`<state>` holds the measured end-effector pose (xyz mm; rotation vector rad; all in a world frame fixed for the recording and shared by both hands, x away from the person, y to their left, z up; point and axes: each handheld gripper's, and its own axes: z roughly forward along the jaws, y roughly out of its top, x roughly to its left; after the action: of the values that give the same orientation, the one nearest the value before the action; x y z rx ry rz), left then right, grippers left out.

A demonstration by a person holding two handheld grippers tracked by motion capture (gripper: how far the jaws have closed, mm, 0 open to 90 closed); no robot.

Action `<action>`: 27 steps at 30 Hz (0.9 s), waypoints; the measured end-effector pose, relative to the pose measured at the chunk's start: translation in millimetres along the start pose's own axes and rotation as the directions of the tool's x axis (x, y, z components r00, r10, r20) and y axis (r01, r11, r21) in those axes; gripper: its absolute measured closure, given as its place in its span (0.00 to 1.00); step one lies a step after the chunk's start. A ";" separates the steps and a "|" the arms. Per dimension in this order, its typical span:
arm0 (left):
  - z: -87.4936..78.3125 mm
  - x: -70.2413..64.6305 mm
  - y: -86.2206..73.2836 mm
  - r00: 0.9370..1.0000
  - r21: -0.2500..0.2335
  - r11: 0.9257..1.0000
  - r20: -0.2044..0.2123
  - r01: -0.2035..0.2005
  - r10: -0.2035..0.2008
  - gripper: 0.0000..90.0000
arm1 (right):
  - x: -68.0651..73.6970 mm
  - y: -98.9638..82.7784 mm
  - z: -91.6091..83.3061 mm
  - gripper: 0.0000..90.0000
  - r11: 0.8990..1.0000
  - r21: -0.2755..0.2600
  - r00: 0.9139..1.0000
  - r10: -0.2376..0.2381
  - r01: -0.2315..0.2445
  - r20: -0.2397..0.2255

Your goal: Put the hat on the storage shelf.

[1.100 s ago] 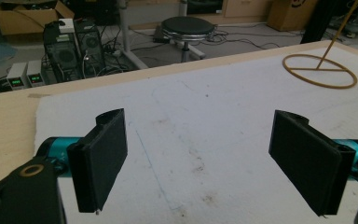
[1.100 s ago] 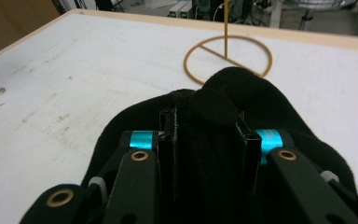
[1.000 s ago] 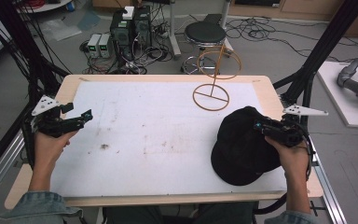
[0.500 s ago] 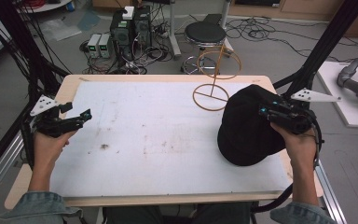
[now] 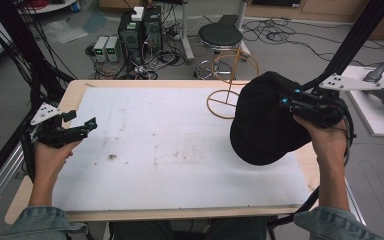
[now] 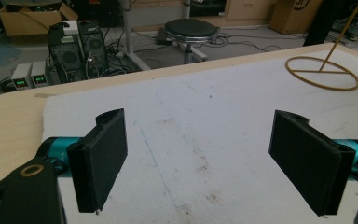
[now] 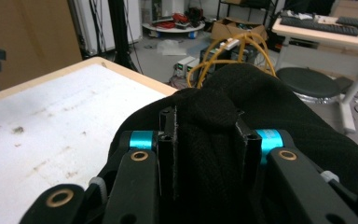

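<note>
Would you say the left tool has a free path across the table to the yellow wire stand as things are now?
Probably yes: the left tool is open and empty, and the white table cover between it and the yellow wire stand lies bare. The black fabric hat, gripped by the right tool, hangs close beside the stand, though.

Black hat (image 5: 262, 122) in right gripper (image 5: 286, 102), now higher off table (image 5: 180, 150).

From above our side of the table (image 5: 180, 200) we look forward and down over the whole white mat (image 5: 180, 145). Our left gripper view sits low at the mat's left, facing across it to the yellow wire stand (image 6: 322, 73) and black stool (image 6: 191, 29). Our right gripper view rides close, facing the same stand and stool, both shared with the high view.
</note>
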<state>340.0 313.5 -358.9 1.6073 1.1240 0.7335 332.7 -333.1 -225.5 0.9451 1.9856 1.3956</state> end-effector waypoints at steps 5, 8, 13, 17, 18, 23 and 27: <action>0.9 0.1 -0.4 1.000 0.004 1.000 0.002 0.000 0.000 0.22 | -1.0 16.1 0.9 0.77 0.999 -0.030 1.000 -0.017 0.016 -0.012; 1.2 -0.1 -0.6 1.000 0.005 1.000 0.002 0.000 0.000 0.22 | -1.6 27.3 2.1 0.77 0.998 -0.051 0.999 -0.028 0.027 -0.017; 2.0 -0.7 -1.1 1.000 0.006 1.000 0.007 -0.003 0.003 0.22 | -3.2 46.4 7.1 0.77 0.996 -0.078 0.999 -0.043 0.041 -0.022; 2.2 -1.0 -1.4 1.000 0.009 1.000 0.009 -0.004 0.004 0.22 | -5.1 59.6 14.6 0.77 0.995 -0.097 0.999 -0.042 0.039 -0.030; 2.1 -0.9 -1.3 1.000 0.009 1.000 0.009 -0.004 0.004 0.22 | -5.8 62.4 16.6 0.77 0.994 -0.101 0.999 -0.043 0.040 -0.029; 0.4 0.9 -1.6 1.000 0.005 1.000 0.007 -0.003 0.003 0.22 | -8.8 74.1 28.0 0.77 0.992 -0.119 0.999 -0.047 0.043 -0.028; 0.2 1.6 -2.8 1.000 0.007 1.000 0.005 0.001 -0.001 0.22 | -11.4 80.5 36.4 0.77 0.990 -0.136 0.999 -0.040 0.035 -0.033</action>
<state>339.9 315.1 -361.7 1.6139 1.1248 0.7246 386.4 -303.4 -160.9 0.8235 1.8973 1.5145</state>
